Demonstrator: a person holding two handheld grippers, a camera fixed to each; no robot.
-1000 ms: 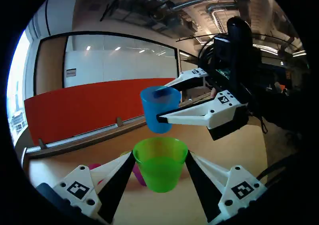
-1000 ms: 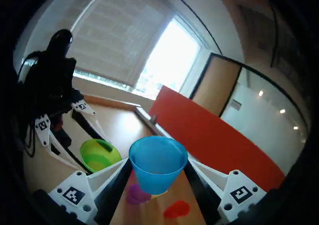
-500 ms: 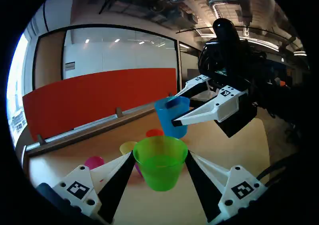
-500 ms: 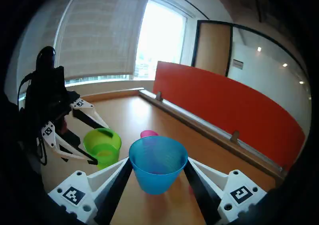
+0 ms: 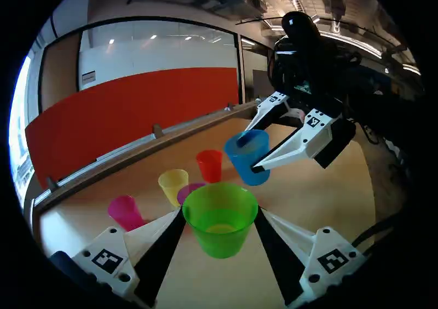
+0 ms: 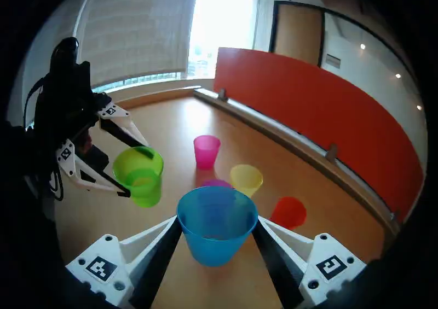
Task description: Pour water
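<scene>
Clamping is seen on both sides: the left claw (image 5: 219, 217) is closed on the green cup (image 5: 219, 244), and the right claw (image 5: 251, 151) is closed on the blue cup (image 5: 246, 161), each cup gripped at its wall from both sides. Both cups are held in the air above the tabletop (image 5: 328, 188), apart from each other. From the left claw, the blue cup lies ahead and to the right and appears slightly tilted. From the right claw, the green cup lies ahead and to the left.

A shallow pool of liquid (image 5: 220, 228) is seen in the green cup. The blue cup looks empty, though this cannot be told for certain. Any further pour is judged to turn on that sideways gap: one rim must be brought over the other mouth before tipping.

A pink cup (image 5: 125, 211), a yellow cup (image 5: 173, 184), a red cup (image 5: 209, 164) and a purple cup (image 5: 189, 189) are seen standing on the tabletop, toward its far edge.
</scene>
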